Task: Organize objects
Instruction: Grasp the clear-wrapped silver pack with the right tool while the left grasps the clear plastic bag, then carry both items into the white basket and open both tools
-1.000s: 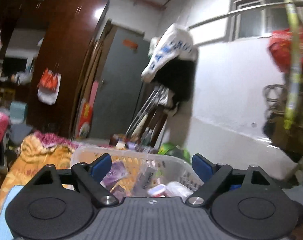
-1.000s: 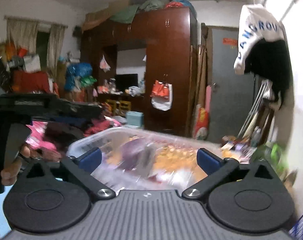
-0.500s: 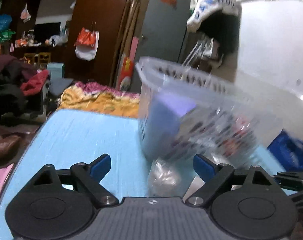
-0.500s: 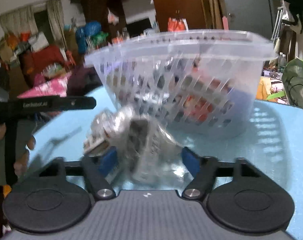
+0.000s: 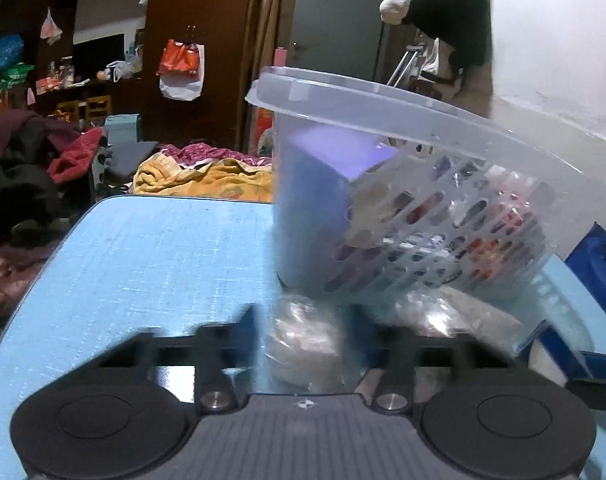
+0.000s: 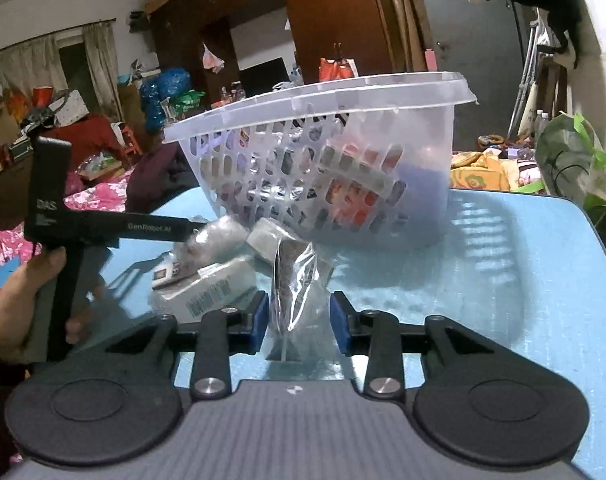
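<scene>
Left wrist view
Left gripper: the left gripper (image 5: 305, 332) is blurred; its jaws are closing around a small crinkled clear-plastic packet (image 5: 303, 344) lying on the pale blue table top (image 5: 143, 264). Whether the pads already press on it I cannot tell.
Packet position: just in front of the translucent slotted plastic basket (image 5: 403, 216), which already holds a purple box and other wrapped goods.
Handling: likely light, soft and slippery; the film will crumple, so a hold across its thick middle looks safest.

Right wrist view
Right gripper: the right gripper (image 6: 299, 322) is closing on a clear cellophane sachet with dark contents (image 6: 293, 284), standing upright between the blue pads (image 6: 259, 320). A narrow gap shows on the right side, so it does not look fully pinched yet.
Sachet position: on the table, just before the basket (image 6: 455, 92) and beside a white barcoded carton (image 6: 211, 292).
Handling: probably thin, light, crushable; its glossy film may slide, so grip low across the filled part.
Neighbours: the left gripper's black arm (image 6: 115, 230), held by a hand (image 6: 19, 300), reaches the pile from the left.
</scene>
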{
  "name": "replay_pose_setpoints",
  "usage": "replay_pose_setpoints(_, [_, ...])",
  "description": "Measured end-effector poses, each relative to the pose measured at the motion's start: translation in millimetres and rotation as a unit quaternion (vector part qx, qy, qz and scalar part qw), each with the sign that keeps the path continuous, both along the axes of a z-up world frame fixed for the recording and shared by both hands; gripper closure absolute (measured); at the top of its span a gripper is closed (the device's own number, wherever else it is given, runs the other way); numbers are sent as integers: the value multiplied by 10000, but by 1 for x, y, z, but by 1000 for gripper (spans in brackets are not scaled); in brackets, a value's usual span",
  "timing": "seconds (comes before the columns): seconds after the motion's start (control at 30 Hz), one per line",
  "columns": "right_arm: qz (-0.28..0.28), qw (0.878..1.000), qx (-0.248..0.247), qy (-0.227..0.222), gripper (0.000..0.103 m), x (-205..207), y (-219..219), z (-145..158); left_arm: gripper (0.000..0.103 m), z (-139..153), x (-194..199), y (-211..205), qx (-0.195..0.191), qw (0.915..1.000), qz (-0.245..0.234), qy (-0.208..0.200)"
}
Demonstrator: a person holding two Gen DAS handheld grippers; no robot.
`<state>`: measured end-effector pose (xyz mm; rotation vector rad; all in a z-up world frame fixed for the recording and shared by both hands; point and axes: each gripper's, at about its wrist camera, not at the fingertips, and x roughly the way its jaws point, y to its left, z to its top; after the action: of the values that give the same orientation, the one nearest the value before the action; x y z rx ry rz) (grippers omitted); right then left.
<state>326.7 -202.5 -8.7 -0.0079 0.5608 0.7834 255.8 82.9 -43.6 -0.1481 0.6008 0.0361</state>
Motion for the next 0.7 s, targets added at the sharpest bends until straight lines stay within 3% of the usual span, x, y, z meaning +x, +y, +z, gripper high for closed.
replay_pose_setpoints(0.2, [-40, 10000, 77, -20, 57, -1, -3, -6, 57, -1, -13, 16, -645, 9972, -208, -306])
replay_pose_setpoints(0.3, [-21, 9998, -96, -161, 60, -5, 2, -5, 57, -4, -15, 21, -943, 9946, -297, -329])
replay_pose_setpoints(0.37, [-18, 9992, -210, -338, 69, -10, 6, -4, 57, -5, -17, 25, -1147, 9918, -349, -451])
replay_pose_setpoints(0.7, [-176, 9968, -23, -781, 71, -21, -1, 1, 57, -4, -22, 28, -1392, 9861, -478, -772])
